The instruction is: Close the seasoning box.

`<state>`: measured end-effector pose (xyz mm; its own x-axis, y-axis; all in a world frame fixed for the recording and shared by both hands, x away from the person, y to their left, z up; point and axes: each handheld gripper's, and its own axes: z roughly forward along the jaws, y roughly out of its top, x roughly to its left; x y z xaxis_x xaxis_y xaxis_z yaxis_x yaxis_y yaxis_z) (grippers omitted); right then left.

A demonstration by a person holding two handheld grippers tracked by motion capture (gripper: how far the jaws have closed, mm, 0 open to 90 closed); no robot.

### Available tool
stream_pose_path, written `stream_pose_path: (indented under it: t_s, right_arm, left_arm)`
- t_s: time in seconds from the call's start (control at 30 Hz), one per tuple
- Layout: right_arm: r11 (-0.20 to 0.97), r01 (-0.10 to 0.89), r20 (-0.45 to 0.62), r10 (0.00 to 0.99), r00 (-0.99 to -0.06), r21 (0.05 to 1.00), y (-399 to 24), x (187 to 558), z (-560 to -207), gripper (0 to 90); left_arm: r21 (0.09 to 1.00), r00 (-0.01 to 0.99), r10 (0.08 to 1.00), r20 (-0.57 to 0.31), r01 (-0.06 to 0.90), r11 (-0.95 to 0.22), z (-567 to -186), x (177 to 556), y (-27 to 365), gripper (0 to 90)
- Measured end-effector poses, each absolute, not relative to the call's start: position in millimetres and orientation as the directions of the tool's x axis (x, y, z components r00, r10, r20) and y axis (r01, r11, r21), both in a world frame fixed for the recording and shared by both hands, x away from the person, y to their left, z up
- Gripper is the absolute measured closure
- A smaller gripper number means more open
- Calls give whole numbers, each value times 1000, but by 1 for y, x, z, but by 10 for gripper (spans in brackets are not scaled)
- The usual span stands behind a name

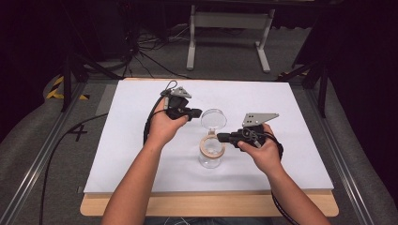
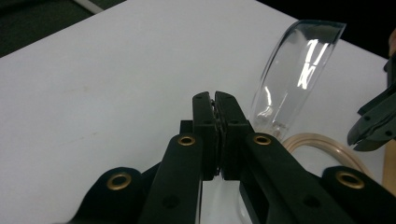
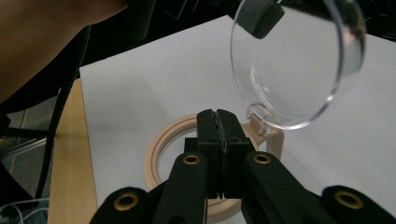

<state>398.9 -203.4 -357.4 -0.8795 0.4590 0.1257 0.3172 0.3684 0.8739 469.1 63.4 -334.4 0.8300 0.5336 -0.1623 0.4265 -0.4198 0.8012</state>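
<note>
Jar (image 1: 210, 157) stands mid-desk (image 1: 141, 140), clear hinged lid (image 1: 213, 119) swung up on the far side | your left gripper (image 1: 196, 113) just left of the lid, fingers closed on nothing | your right gripper (image 1: 221, 138) at the jar's tan rim (image 3: 156, 149), fingers closed, empty, nearer the jar.

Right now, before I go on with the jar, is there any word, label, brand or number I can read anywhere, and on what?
"4" – a dark mark on the grey floor left of the table.
The clear jar, its beige rim, the open clear lid, the left gripper and the right gripper bear no readable text.
</note>
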Motion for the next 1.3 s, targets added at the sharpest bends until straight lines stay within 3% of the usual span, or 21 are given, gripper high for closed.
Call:
stream_pose_path:
  t_s: [1.0, 1.3]
  right_arm:
    - [352, 358, 174, 460, -871, 865, -205, 398, -359, 888]
    - [406, 354, 166, 430, -888, 843, -204, 393, -358, 887]
  left_arm:
    - [821, 874, 461, -154, 373, -433, -325, 451, 67, 876]
    - [831, 879, 418, -227, 399, -388, -327, 430, 83, 859]
